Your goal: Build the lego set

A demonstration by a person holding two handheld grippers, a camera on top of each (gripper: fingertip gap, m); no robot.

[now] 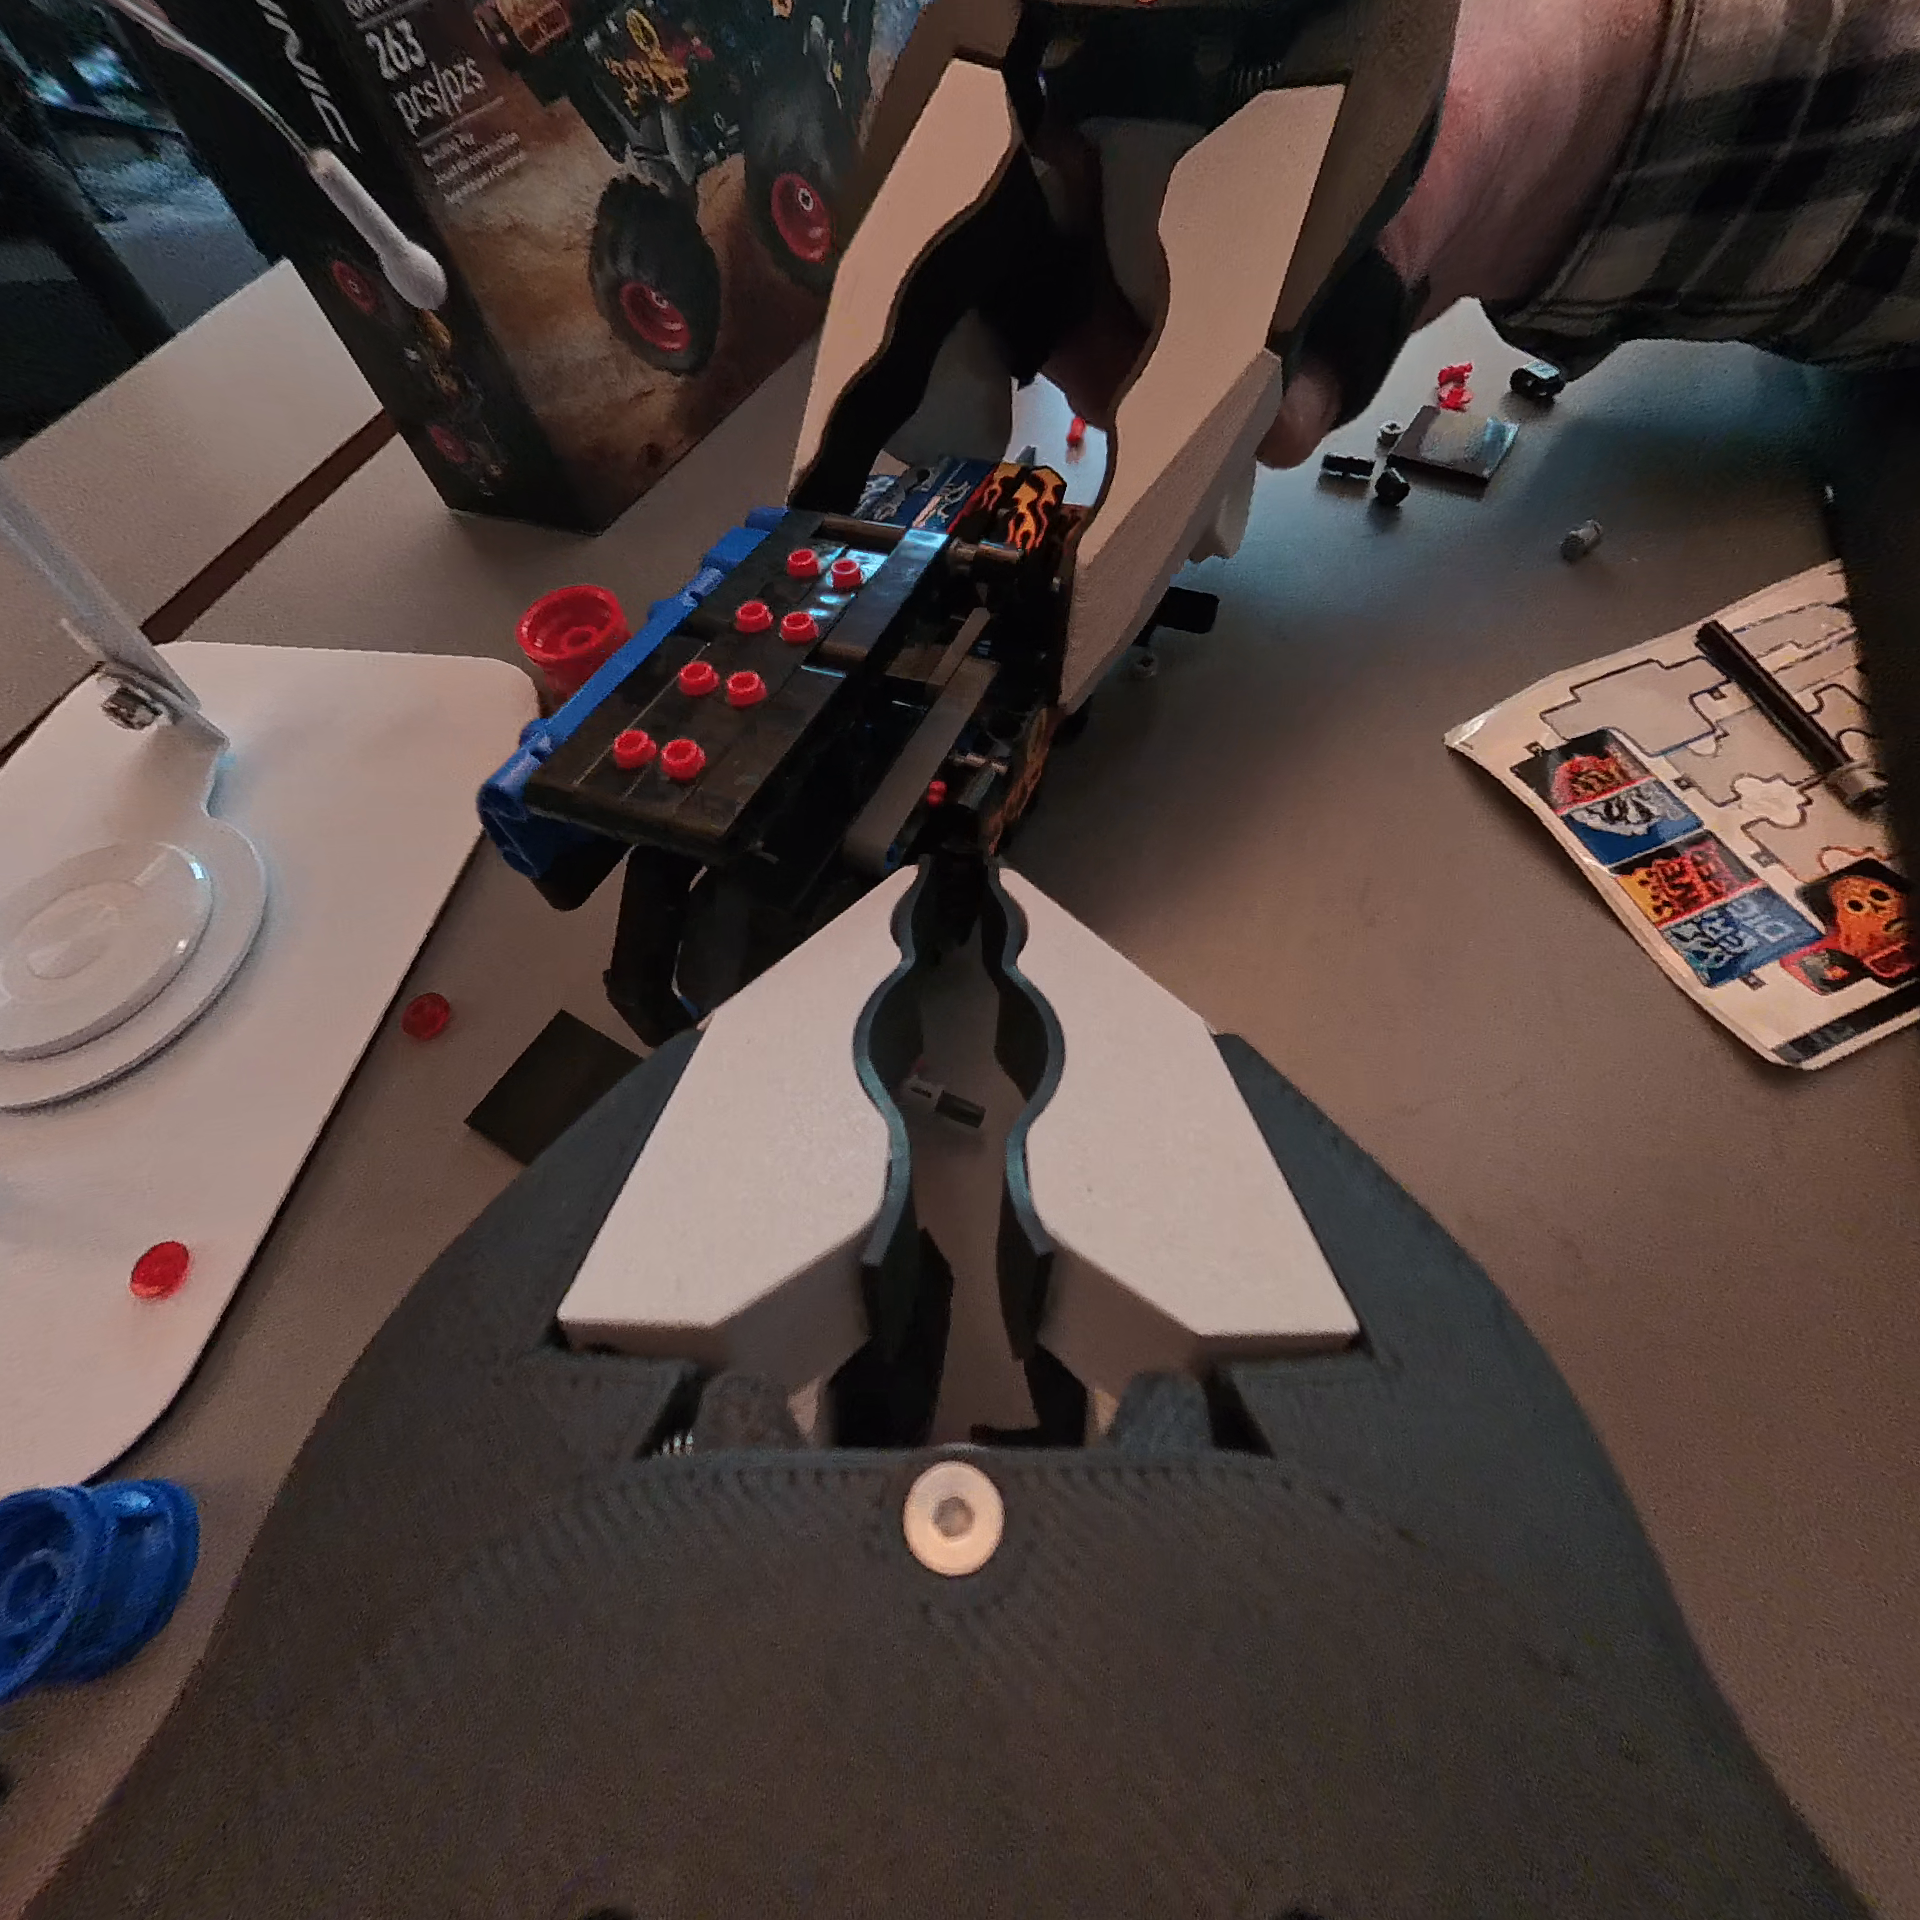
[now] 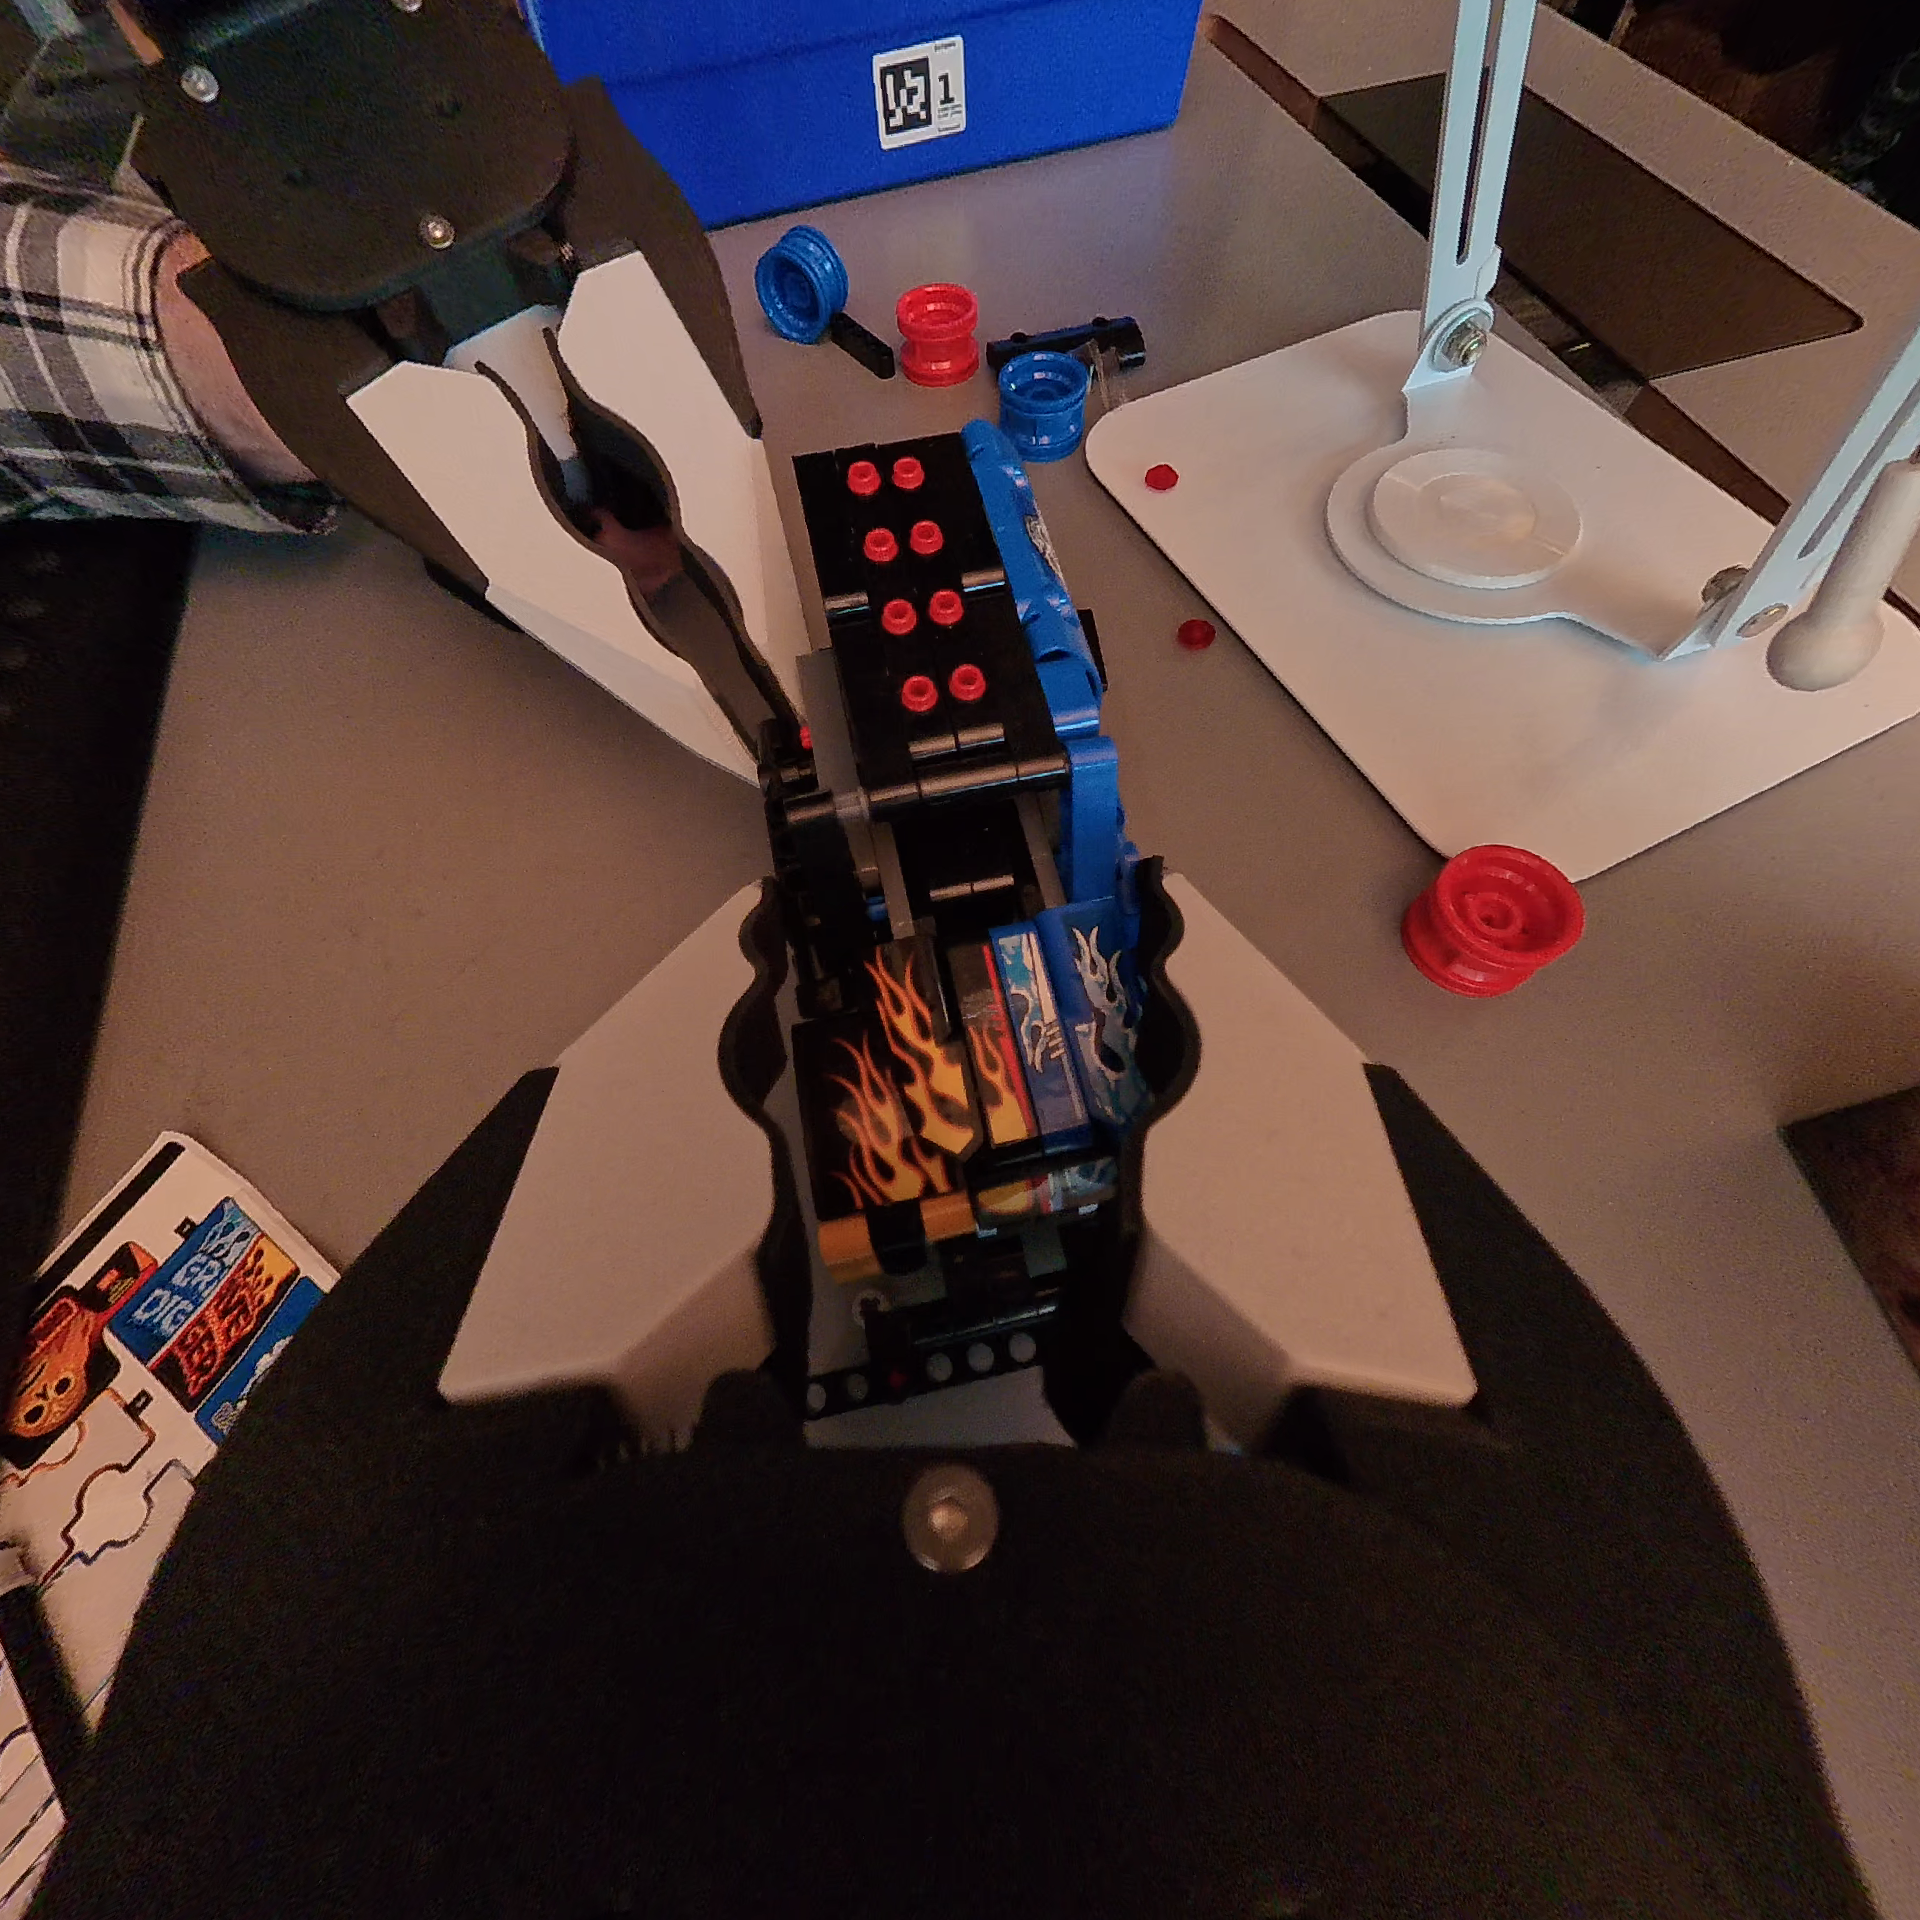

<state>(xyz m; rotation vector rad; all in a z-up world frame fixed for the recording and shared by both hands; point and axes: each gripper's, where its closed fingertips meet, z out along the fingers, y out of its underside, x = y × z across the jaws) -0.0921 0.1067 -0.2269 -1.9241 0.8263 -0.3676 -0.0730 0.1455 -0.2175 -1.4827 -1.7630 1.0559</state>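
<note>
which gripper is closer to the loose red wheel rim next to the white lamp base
Right. The right gripper, clamped around the truck's flame end, sits beside the red rim; the left gripper pinches the truck's far side.

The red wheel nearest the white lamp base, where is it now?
In the right wrist view, the red wheel lies on the table, right of the truck model, touching the white lamp base's near corner.

Glossy moulded plastic on the truck model and red wheel hub, layered matt printed plastic on the left gripper body low in frame, smooth matt grey table, shiny paper sticker sheet, woven checked cloth sleeve upper right.
</note>
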